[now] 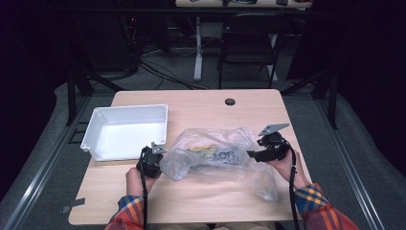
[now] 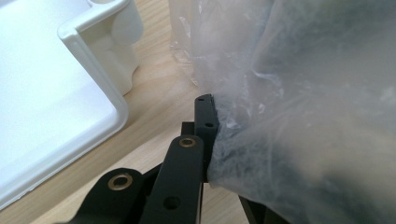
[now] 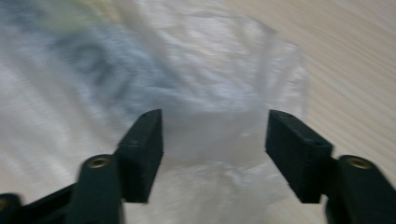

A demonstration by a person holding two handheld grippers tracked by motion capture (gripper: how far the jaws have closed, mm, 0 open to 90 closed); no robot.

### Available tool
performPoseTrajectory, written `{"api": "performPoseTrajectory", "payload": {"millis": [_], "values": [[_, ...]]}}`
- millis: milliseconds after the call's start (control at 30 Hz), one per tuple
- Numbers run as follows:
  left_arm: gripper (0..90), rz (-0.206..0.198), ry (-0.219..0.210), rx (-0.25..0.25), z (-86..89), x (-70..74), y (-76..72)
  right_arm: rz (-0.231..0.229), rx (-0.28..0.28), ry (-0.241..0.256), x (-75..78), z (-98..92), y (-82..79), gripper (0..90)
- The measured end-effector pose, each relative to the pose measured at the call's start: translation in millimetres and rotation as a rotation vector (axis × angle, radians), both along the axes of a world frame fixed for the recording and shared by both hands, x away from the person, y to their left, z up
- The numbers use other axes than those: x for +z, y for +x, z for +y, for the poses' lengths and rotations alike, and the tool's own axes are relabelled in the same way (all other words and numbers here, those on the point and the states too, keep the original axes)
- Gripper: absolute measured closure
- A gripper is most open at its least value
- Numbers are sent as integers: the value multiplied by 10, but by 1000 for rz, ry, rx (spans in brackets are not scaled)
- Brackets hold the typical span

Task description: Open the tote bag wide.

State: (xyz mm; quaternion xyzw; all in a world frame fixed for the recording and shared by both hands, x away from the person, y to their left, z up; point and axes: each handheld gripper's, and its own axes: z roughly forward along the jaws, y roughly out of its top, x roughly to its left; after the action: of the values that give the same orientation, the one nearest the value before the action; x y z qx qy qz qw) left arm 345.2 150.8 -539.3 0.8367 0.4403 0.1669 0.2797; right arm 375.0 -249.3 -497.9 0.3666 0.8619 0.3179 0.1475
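A clear plastic bag with dark print and something yellow inside lies crumpled on the wooden table. My left gripper pinches the bag's left edge; in the left gripper view the plastic bag bunches against the shut jaws of the left gripper. At the bag's right side my right gripper is open. In the right gripper view the right gripper has its jaws spread wide over the plastic bag, with film between them.
An empty white tray stands at the table's left, just beyond my left gripper, and its corner is close beside the jaws. A cable hole sits near the far edge. A chair stands behind the table.
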Motion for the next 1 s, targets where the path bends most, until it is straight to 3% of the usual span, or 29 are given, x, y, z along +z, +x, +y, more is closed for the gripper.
{"api": "performPoseTrajectory", "payload": {"millis": [33,100,200,300,333,400,433,600,633,767,800,900,933,1000], "values": [[892,0,0,0,0,0,0,0,0,0,0,0,0,315],[892,-4,1,-2,-2,8,-4,2,65,-10,16,87,-120,223],[888,0,-2,-1,5,6,-3,12,142,-63,7,222,-256,201],[886,11,-5,-7,10,5,2,35,186,-96,-69,308,-354,206],[884,11,-6,-6,10,4,1,49,214,-130,-133,346,-395,233],[882,10,-5,-7,9,4,2,53,223,-140,-150,354,-405,249],[881,10,-5,-7,9,4,2,54,237,-143,-197,381,-438,310],[876,11,-4,-6,11,-1,7,41,260,-148,-202,420,-464,414],[873,15,-6,-7,11,-2,6,15,252,-152,-216,433,-474,506],[870,17,-5,-8,12,-2,6,-1,221,-170,-214,418,-454,610],[868,18,-5,-8,13,-2,6,-10,205,-163,-201,384,-437,698],[865,15,-2,-2,9,-8,5,-12,198,-145,-193,364,-425,773],[862,17,-1,-3,9,-10,7,-38,174,-129,-189,353,-423,843],[848,20,2,-5,9,-10,8,-53,169,-121,-163,337,-406,887]]}}
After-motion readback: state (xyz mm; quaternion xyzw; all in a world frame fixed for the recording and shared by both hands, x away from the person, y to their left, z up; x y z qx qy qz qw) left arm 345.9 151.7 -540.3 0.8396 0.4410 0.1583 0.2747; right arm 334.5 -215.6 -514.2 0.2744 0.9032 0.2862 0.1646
